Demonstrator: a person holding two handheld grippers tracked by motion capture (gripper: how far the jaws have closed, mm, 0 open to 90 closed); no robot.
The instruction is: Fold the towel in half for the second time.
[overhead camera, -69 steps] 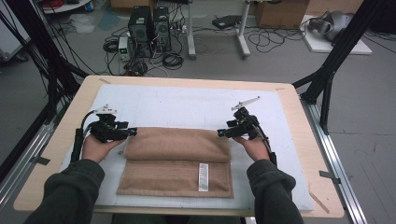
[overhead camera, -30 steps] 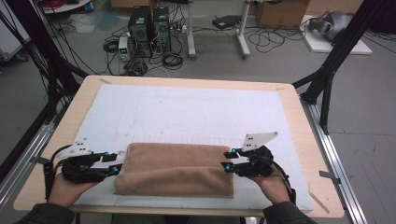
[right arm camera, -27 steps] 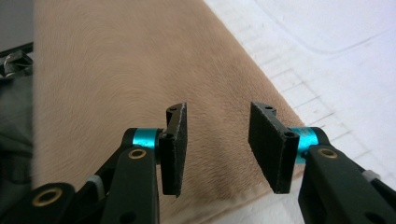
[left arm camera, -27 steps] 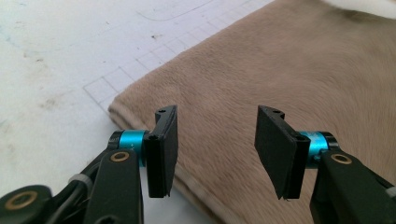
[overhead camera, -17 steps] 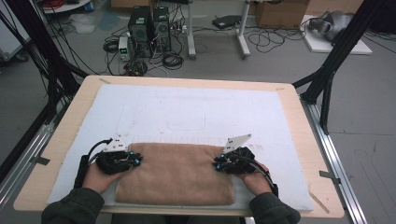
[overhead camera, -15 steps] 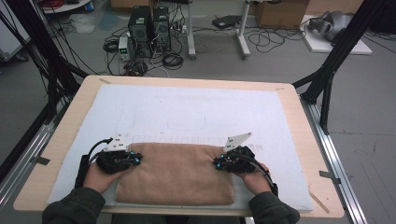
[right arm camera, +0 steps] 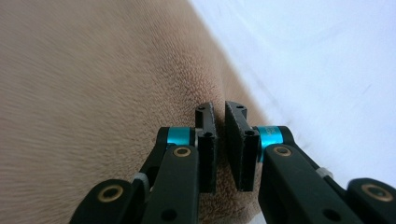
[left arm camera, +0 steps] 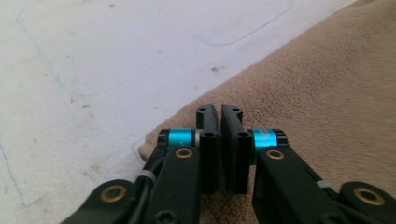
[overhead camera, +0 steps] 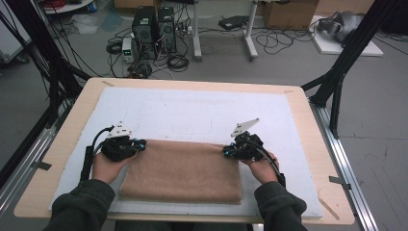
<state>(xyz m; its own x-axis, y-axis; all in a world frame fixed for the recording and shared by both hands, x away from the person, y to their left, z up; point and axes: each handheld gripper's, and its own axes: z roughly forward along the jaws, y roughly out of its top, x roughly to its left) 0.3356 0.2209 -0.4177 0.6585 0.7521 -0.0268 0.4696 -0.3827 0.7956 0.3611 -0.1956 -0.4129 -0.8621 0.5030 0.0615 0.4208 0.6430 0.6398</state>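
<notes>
L gripper [overhead camera: 139, 143] & R gripper [overhead camera: 226, 152] sitting at towel [overhead camera: 183, 168] far corners, jaws nearly closed, nothing visibly pinched. Advising: lay fold flat, edges matching.

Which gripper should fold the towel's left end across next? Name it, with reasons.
Left, probably: the left gripper sits on the towel's far left corner, jaws nearly together; the right gripper is at the far right corner.
</notes>
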